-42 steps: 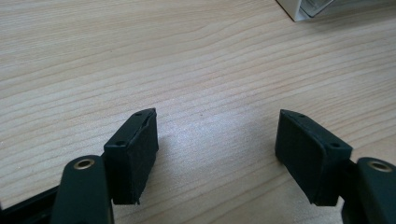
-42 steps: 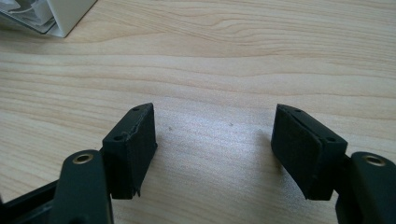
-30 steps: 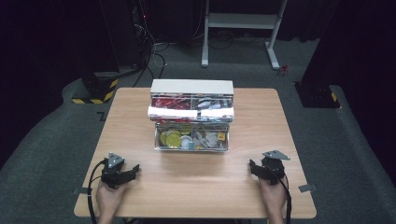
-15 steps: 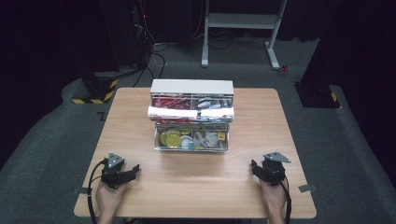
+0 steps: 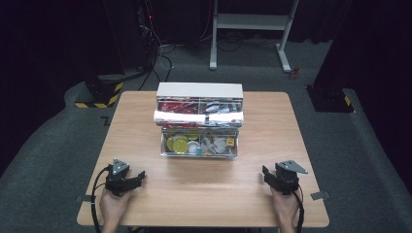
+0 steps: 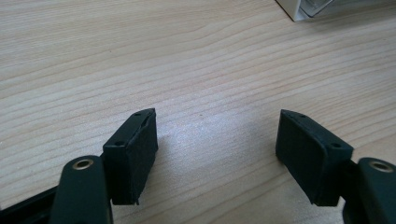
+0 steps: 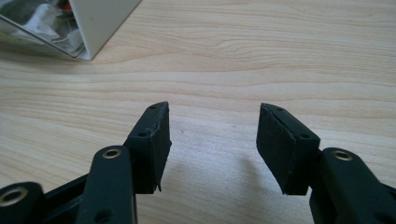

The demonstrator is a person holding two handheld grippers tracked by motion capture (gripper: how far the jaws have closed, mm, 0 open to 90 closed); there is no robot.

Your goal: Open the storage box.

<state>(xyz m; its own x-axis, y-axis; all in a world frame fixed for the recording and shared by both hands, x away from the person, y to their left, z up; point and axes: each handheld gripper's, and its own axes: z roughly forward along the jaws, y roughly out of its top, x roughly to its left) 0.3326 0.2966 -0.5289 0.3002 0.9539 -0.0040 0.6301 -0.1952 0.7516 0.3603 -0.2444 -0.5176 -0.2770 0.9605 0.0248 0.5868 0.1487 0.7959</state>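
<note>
Both grippers rest low on the table (image 5: 145,121), left gripper (image 5: 137,178) gaping wide, right gripper (image 5: 266,173) just narrowing on nothing, the tiered storage box (image 5: 199,124) waiting well ahead between them.

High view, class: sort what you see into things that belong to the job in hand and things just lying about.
Job in hand:
- clear tiered box with snack packets and coins
- left gripper, open, nothing between its fingers
- right gripper, open, its jaws have just been closing on nothing

Lying about:
- white metal frame on the floor
- cables
- yellow-and-black striped base
</note>
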